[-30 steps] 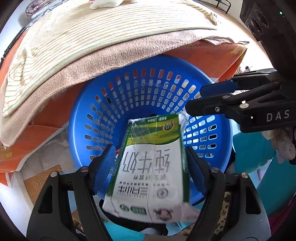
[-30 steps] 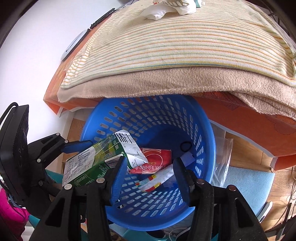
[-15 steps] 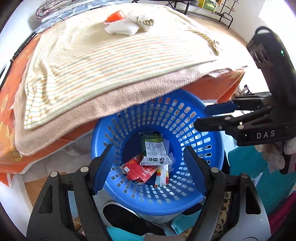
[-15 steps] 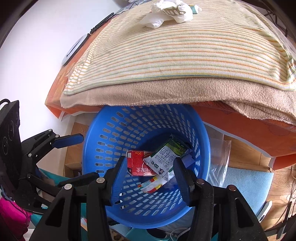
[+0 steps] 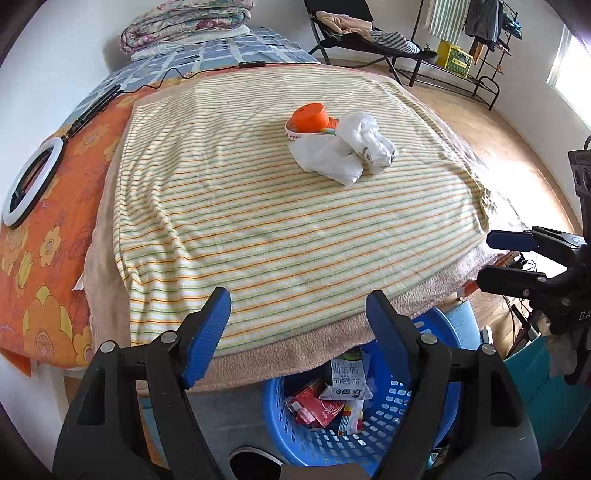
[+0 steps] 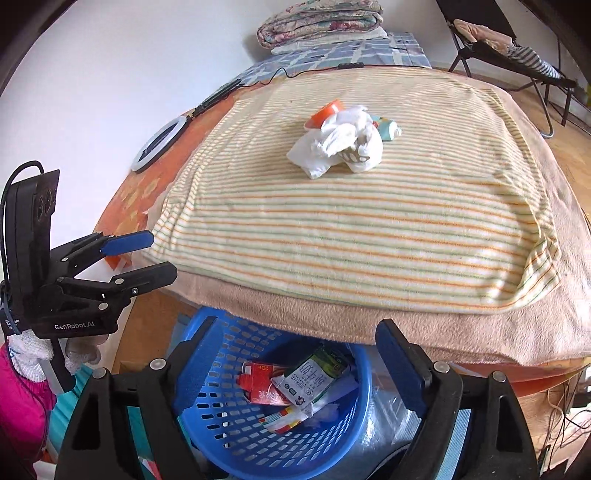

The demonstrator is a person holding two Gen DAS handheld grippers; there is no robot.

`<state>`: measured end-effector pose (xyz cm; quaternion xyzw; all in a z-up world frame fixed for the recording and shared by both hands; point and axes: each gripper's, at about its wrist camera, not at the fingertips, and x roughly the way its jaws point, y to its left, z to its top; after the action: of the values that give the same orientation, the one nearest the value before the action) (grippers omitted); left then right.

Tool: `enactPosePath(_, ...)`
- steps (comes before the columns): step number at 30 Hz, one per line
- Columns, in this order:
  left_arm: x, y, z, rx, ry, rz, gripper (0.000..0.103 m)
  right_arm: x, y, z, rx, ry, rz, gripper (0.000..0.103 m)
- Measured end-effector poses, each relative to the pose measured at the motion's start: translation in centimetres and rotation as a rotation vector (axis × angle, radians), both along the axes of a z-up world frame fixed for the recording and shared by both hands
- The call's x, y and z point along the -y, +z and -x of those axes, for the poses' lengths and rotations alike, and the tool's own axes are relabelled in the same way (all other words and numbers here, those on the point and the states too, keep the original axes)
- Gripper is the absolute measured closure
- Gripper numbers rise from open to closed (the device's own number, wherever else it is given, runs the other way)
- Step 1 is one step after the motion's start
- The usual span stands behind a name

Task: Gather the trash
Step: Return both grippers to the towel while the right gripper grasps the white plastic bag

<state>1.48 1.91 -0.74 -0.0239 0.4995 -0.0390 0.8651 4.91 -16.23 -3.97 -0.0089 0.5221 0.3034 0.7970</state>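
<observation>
A blue plastic basket (image 5: 280, 413) (image 6: 351, 417) stands on the floor under the bed's edge. In it lie a green-and-white milk carton (image 5: 347, 380) (image 6: 310, 380) and a red carton (image 5: 314, 404) (image 6: 258, 384). On the striped blanket (image 5: 258, 206) (image 6: 351, 229) lie a crumpled white plastic bag (image 5: 347, 151) (image 6: 336, 147), an orange cup (image 5: 308, 118) (image 6: 325, 110) and a teal tube (image 6: 386, 129). My left gripper (image 5: 299, 317) (image 6: 147, 254) is open and empty above the basket. My right gripper (image 6: 299, 354) (image 5: 491, 258) is open and empty beside it.
A white ring light (image 5: 31, 181) (image 6: 159, 144) and cable lie on the orange floral sheet (image 5: 48, 258). Folded quilts (image 5: 184, 22) sit at the bed's far end. A folding chair (image 5: 365, 33) and clothes rack (image 5: 476, 40) stand on the wooden floor.
My left gripper has let the milk carton fall into the basket and opened. Both grippers have lifted and tilted up, bringing the bed top into view.
</observation>
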Motion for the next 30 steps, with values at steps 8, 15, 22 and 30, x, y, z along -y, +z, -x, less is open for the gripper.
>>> enactPosePath(8,-1.0,1.1,-3.8,0.024,0.040,0.042,0.025,0.3,2.4,-5.9,0.048,-0.096,-0.066,0.012)
enactPosePath(15,-2.4,2.3,-7.9,0.054,0.074,0.073,0.025,-0.8,2.1,-10.4,0.049,-0.134,-0.103,0.012)
enactPosePath(22,-3.6,2.4,-11.2,0.057,0.111,0.130,0.025,-2.8,-0.3,-13.2,0.008,-0.130,-0.086,0.012)
enactPosePath(30,-4.1,2.3,-13.8,0.066,0.136,0.145,0.025,-5.0,-2.6,-16.0,-0.010,-0.144,-0.058,0.014)
